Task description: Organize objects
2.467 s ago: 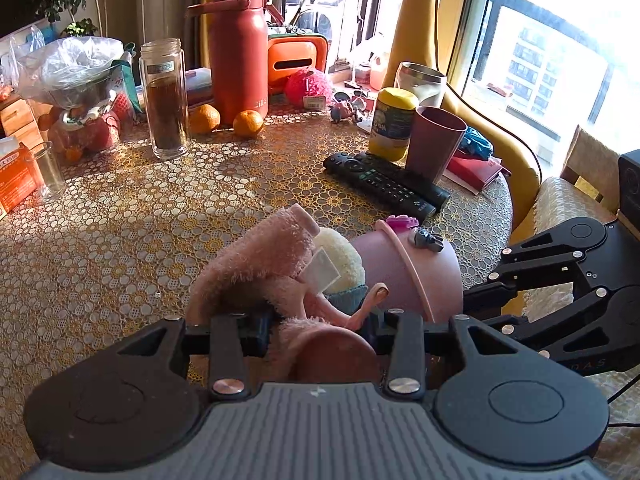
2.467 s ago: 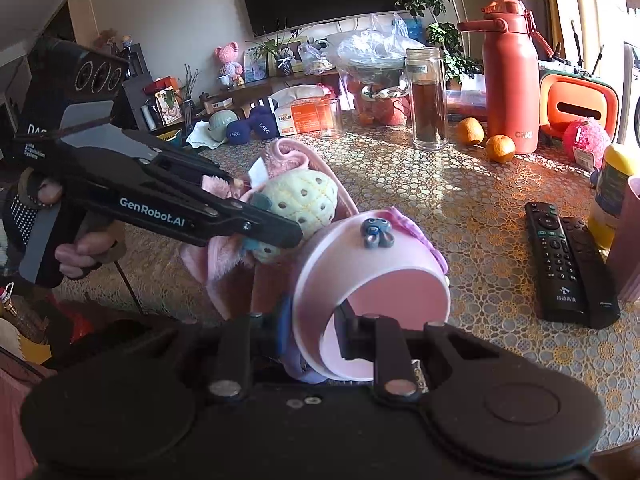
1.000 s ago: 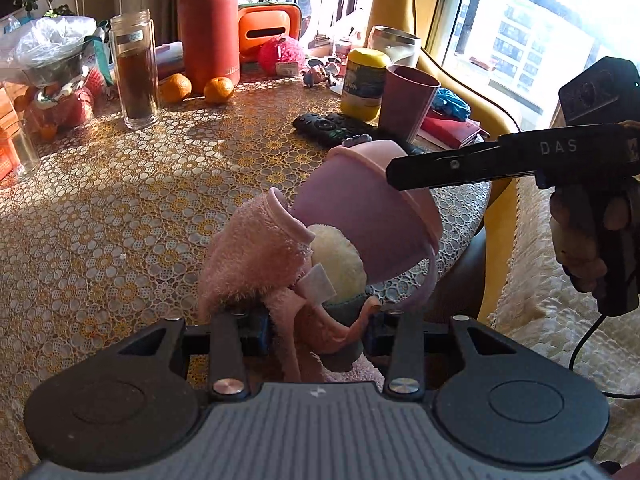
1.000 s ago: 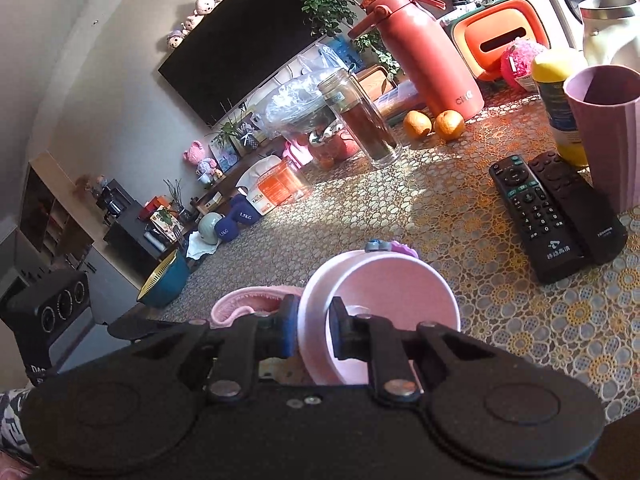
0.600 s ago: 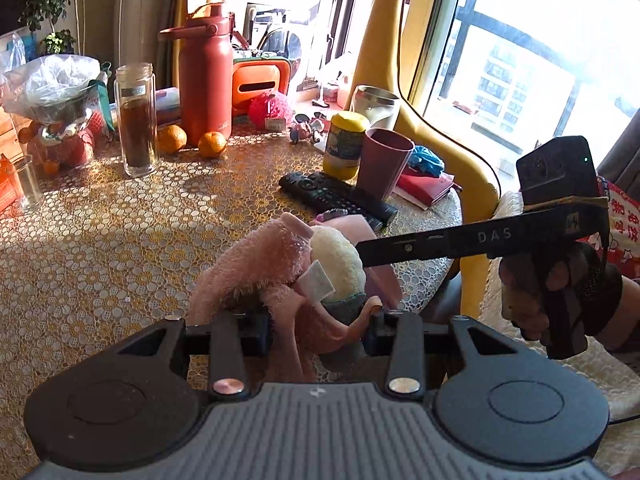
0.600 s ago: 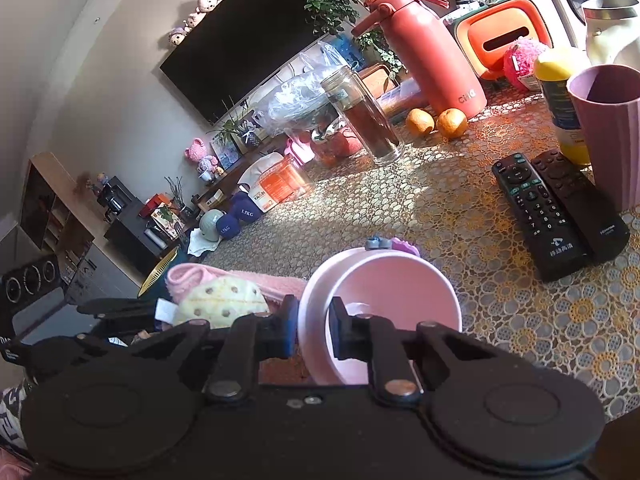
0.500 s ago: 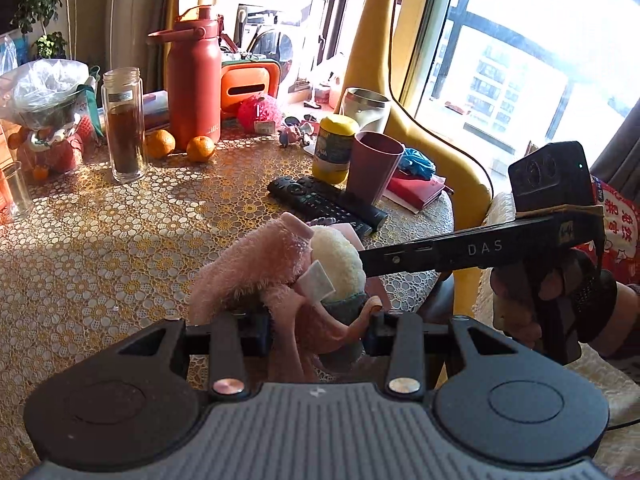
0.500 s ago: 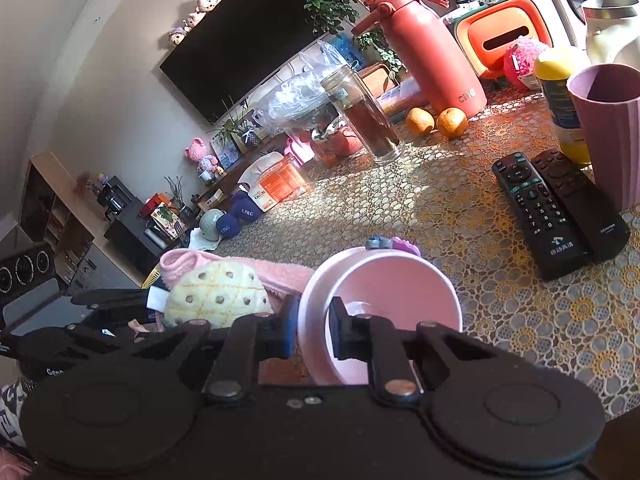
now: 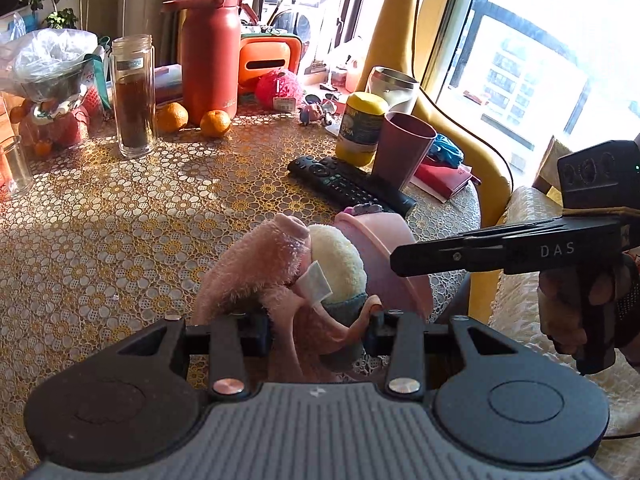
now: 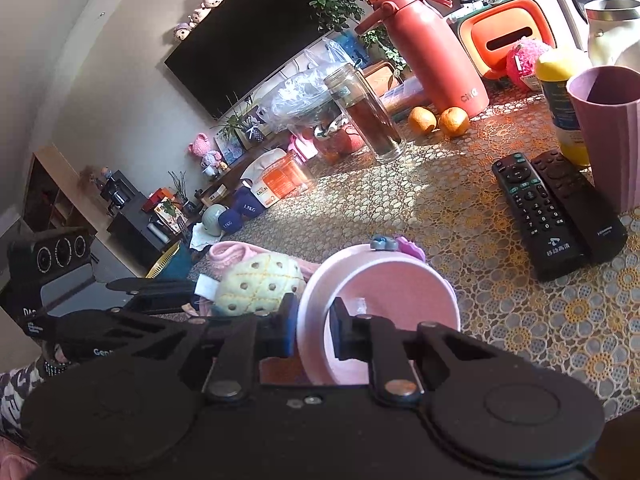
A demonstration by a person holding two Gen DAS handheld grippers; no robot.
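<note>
Left wrist view shows the left gripper (image 9: 316, 324) clamped on a pink plush toy (image 9: 272, 276) beside the pink bucket (image 10: 380, 308), whose rim the right gripper (image 10: 314, 328) pinches, apparently tilting it at the table (image 9: 120, 220) edge for loading.

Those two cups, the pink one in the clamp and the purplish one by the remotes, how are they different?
The pale pink plastic cup is tipped on its side, its rim pinched by the right gripper; the mauve ribbed tumbler stands upright on the lace tablecloth, untouched. The pink cup looks smooth and carries small charms on its rim; the tumbler is ribbed and darker. Both are open-topped; what shows of each inside is empty.
</note>
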